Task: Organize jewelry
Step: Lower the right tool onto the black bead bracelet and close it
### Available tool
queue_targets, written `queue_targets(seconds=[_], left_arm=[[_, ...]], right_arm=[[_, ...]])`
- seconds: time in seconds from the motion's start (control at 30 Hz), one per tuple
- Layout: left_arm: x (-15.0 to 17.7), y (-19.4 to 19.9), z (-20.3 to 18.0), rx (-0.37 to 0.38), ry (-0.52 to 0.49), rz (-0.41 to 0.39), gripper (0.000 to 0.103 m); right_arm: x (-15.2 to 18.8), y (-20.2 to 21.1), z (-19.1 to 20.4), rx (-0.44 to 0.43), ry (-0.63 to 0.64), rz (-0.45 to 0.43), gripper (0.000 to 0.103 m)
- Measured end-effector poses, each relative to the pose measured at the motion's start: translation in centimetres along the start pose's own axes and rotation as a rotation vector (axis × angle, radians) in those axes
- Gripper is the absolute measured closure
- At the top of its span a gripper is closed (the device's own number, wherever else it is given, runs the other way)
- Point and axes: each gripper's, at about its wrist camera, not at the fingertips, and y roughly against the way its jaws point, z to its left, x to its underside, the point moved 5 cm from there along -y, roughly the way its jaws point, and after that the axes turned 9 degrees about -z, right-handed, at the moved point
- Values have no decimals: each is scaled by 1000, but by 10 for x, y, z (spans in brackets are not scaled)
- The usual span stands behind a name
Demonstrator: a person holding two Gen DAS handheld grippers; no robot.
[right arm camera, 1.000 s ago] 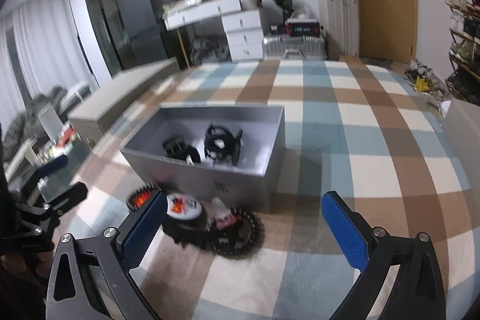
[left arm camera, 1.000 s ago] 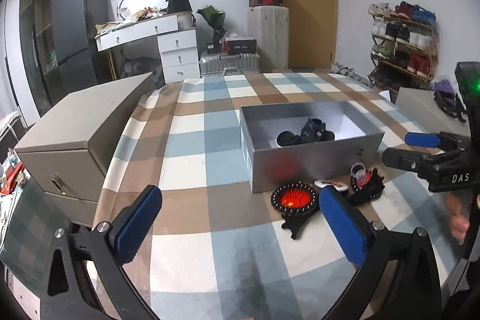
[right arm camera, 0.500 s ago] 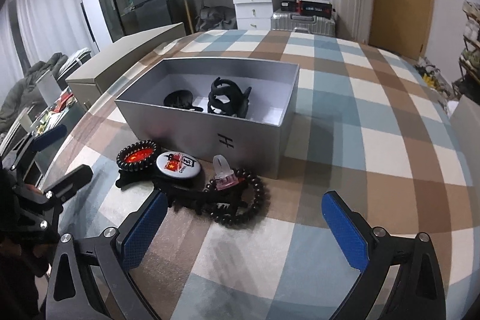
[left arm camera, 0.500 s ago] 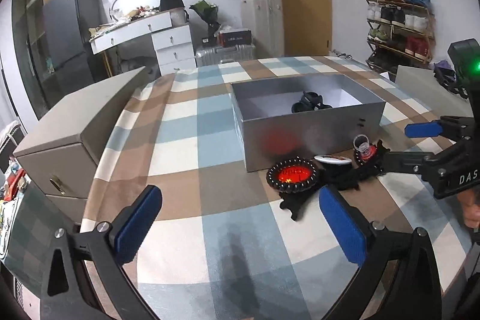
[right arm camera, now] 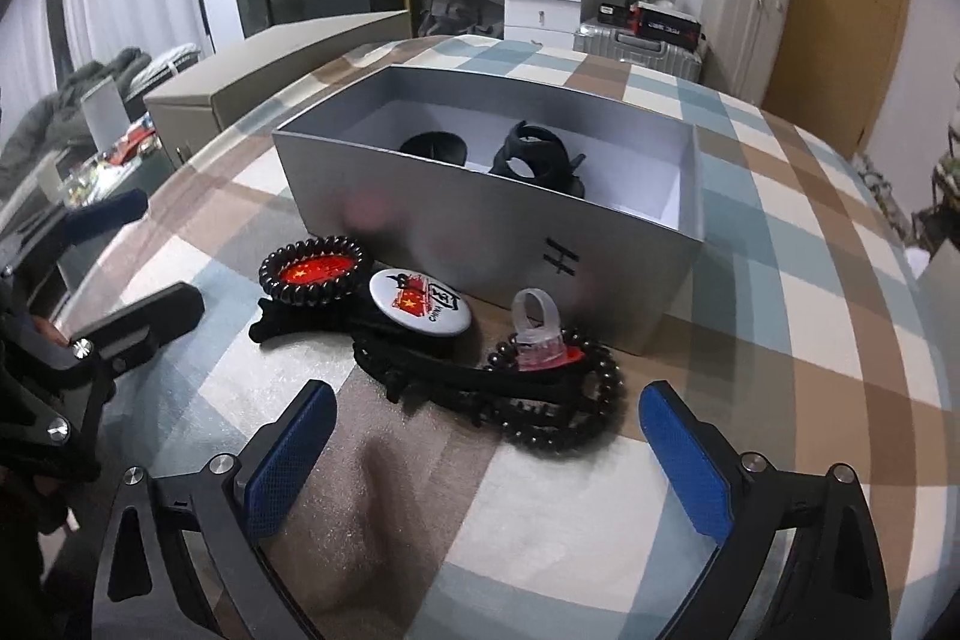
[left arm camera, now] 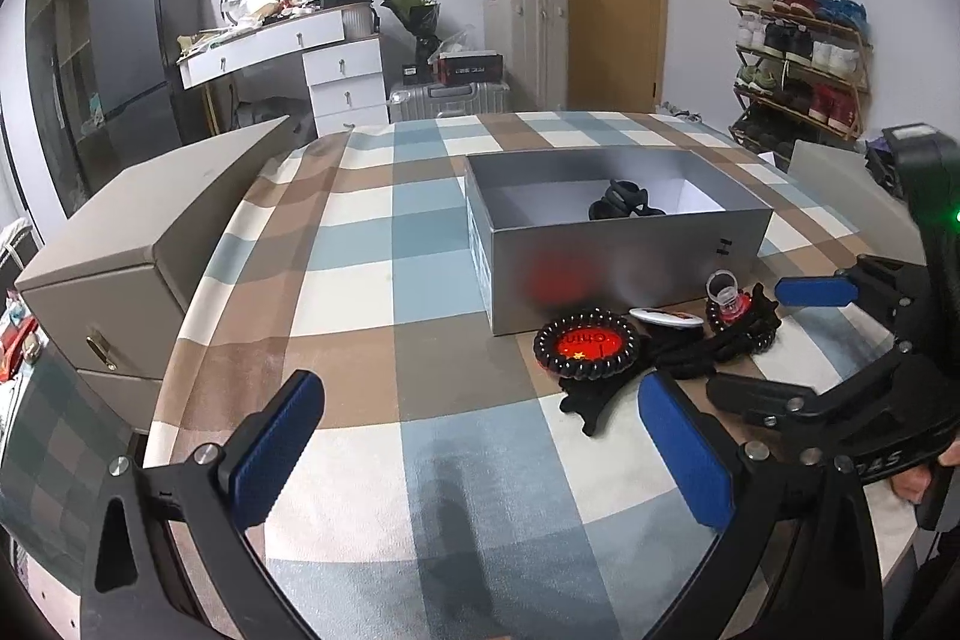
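Right gripper (right arm camera: 480, 445) and left gripper (left arm camera: 480, 442) — both spread wide, holding nothing. Just beyond the right gripper lie a black coil bracelet (right arm camera: 561, 412), a clear ring (right arm camera: 536, 328), and a white badge (right arm camera: 414, 302) reading "CHINA". The grey box (right arm camera: 510, 232) marked "H" holds black pieces. Both views sit lower and nearer than 0.5 s ago.

checked tablecloth (left arm camera: 372, 244), shoe rack (left arm camera: 798, 64), suitcase (left arm camera: 525, 46)
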Motion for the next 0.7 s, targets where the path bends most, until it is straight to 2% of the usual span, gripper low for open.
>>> queue_targets(seconds=[0.2,0.4,0.57,0.7], left_arm=[[0,-1,1,4,15,4,1],[0,-1,2,1,15,6,1],[0,-2,3,5,20,6,1],[0,-3,4,12,28,12,1]], right_arm=[[1,-6,-3,33,2,26,16],[0,-7,1,63,25,38,19],[-2,-6,7,64,52,29,30],[-2,-3,10,56,61,24,30]])
